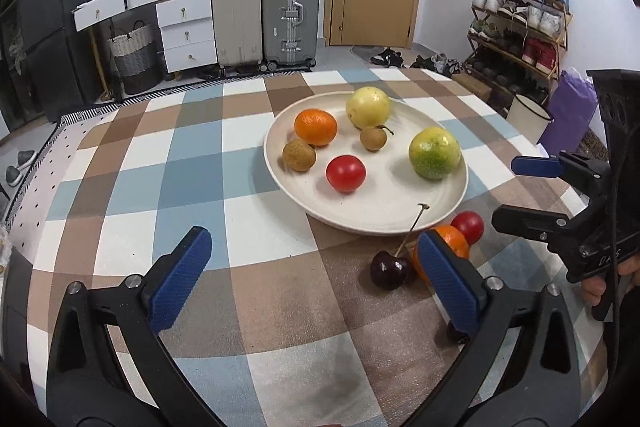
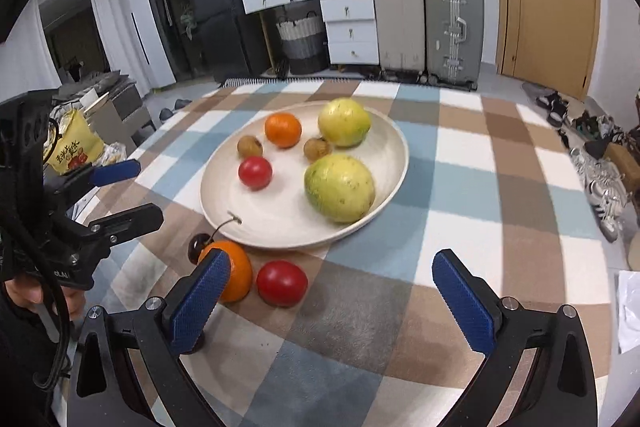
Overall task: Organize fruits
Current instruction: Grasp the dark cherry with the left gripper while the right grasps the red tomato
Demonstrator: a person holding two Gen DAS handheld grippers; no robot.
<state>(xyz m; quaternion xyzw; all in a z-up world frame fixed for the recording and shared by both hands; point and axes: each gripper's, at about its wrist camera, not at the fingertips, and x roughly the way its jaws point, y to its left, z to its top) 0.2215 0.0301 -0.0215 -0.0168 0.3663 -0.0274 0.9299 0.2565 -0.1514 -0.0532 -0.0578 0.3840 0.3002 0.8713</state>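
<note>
Both claws wide apart, empty. I'd worry my left gripper (image 1: 316, 279) nudges the cherry (image 1: 390, 270), lower right, rolling it into the orange (image 1: 456, 241); right gripper (image 2: 340, 301) is empty too.

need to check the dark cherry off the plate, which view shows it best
Left wrist view: the dark round cherry with its long stem lies fully visible on the checked cloth. In the right wrist view the loose orange hides most of it.

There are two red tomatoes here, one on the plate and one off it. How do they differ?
The plate tomato lies inside the white plate, standing apart from the other fruit there. The table tomato lies on the checked cloth just outside the plate's near rim, right beside an orange with a dark cherry nearby. Both are round, smooth, glossy red and look alike in size; no claw touches either.
</note>
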